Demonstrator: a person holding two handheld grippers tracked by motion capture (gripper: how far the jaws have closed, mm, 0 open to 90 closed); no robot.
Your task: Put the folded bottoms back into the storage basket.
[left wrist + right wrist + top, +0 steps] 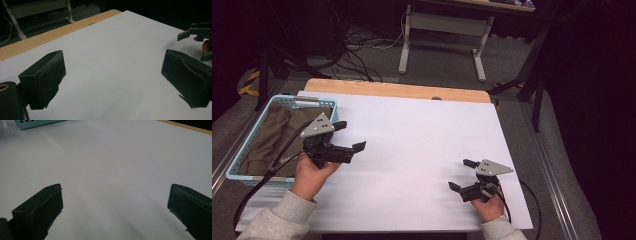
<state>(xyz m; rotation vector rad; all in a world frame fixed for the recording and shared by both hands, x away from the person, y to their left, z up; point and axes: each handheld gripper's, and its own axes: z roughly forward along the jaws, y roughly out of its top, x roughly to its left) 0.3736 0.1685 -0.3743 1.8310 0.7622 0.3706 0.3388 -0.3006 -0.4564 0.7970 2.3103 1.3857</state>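
Grey sleeves (277, 220); black grippers topped by grey triangular plates (318, 125).

The basket (242, 130) is cut by the left edge in the high view, and the olive cloth (272, 135) inside is partly hidden behind the left gripper (349, 136).

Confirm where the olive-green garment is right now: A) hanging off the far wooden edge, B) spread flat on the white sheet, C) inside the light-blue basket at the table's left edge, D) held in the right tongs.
C: in the high view the olive-green garment lies bunched inside the light-blue basket, and both the left tongs and the right tongs are open and hold nothing.
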